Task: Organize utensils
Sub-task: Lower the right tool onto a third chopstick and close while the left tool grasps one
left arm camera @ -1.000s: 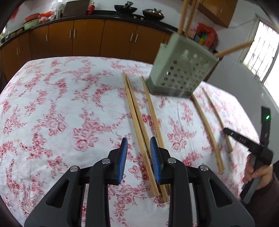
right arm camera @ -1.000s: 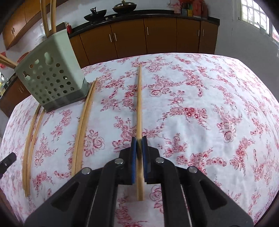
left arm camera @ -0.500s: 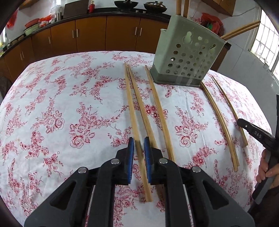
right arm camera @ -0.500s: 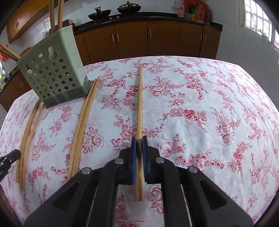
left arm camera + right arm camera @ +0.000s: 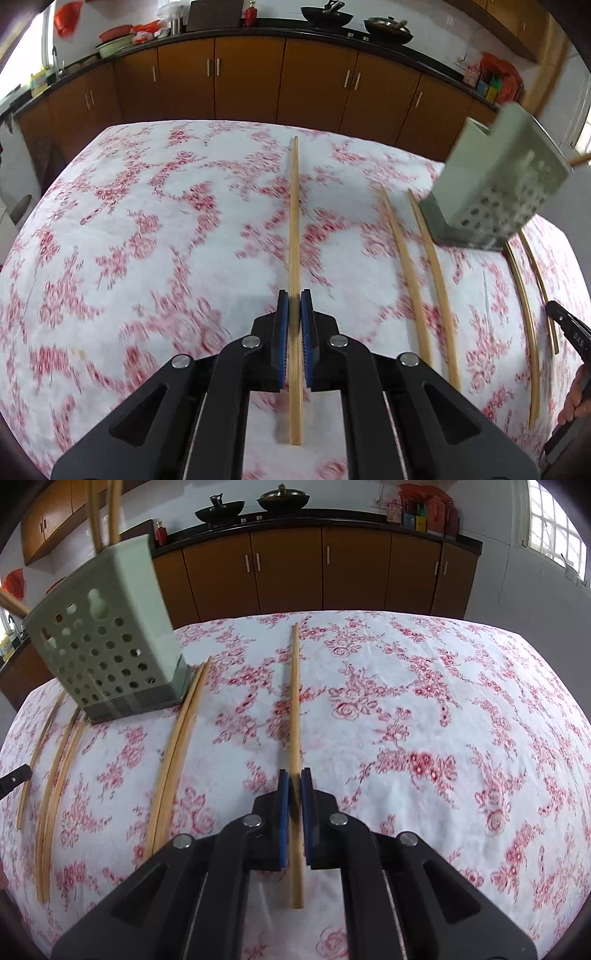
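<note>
Between blue fingers, apparently a pale bamboo chopstick

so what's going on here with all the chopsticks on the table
A person is tidying long bamboo chopsticks off a table with a red floral tablecloth into a pale green perforated plastic holder. The left hand-held gripper is shut on one chopstick, and the right hand-held gripper is shut on another. A few chopsticks already stand in the holder; several more lie loose beside it.

On the worktop the utensil holder stands at left, chopsticks in it; loose chopsticks lie beside it; cabinets stand behind.
</note>
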Motion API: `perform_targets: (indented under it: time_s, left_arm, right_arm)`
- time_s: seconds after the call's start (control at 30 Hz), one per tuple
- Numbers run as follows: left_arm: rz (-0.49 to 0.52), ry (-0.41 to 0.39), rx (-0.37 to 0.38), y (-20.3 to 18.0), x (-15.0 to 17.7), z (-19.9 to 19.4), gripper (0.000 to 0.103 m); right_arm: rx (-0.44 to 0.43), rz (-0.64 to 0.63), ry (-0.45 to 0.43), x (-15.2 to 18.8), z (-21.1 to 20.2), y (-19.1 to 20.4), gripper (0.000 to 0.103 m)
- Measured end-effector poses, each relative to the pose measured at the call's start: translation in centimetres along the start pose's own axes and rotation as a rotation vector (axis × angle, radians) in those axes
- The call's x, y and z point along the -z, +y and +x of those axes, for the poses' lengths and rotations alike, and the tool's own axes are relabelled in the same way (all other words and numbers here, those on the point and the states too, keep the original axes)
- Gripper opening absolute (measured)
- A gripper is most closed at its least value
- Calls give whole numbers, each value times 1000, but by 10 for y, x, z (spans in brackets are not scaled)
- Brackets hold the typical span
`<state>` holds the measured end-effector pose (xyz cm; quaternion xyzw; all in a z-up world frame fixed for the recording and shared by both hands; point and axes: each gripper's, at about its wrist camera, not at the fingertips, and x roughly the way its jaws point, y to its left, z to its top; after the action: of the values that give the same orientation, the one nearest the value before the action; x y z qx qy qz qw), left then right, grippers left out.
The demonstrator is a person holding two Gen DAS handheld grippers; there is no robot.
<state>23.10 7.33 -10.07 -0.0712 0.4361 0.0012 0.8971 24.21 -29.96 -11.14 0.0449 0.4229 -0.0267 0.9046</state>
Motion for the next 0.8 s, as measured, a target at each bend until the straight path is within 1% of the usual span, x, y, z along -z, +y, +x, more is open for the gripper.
perform_targets:
  time_s: [0.13,0.23,0.43,0.63,0.8]
  left_arm:
    - [3,-9,31,6,-2,2,8]
    - [21,-31,23,3,3,1,8]
    - [16,-32,26,6,4,0,8]
    - [29,-31,10,3,4,1,8]
    - [20,-31,22,5,3,1,8]
  right_arm:
    - [3,2,-1,-5,4,-5,8]
    - [-9,9,-1,-5,5,-8,8]
    - [4,-3,-1,-5,5,-6,8]
    - [-7,7,-1,-4,5,-8,8]
    - [-5,5,-1,-4,5,-8,8]
